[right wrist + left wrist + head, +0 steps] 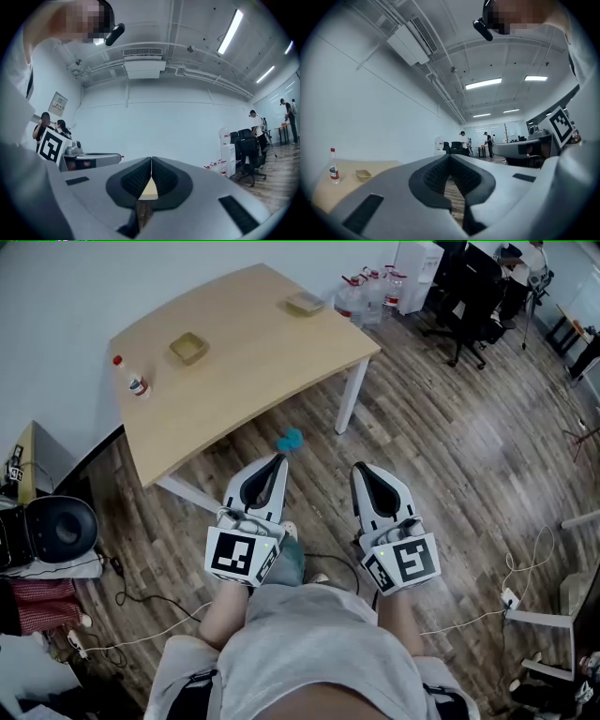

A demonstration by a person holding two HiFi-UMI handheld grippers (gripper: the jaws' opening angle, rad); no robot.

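I hold both grippers in front of my body, above the wood floor and short of the table. My left gripper [275,461] is shut with nothing between its jaws, its tips meeting in its own view [450,156]. My right gripper [361,470] is shut and empty too, jaws pressed together [151,160]. Ahead stands a light wooden table [262,352]. On it are a small bottle with a red cap [137,382], also seen in the left gripper view [333,169], a tan tray [188,348] [363,175] and a second tray [305,304] near the far corner.
A blue object [290,439] lies on the floor under the table's edge. Water jugs [370,289] and office chairs [473,306] stand at the back right. A black round device [58,527] sits at the left. Cables [487,613] run across the floor. People [487,143] stand far off.
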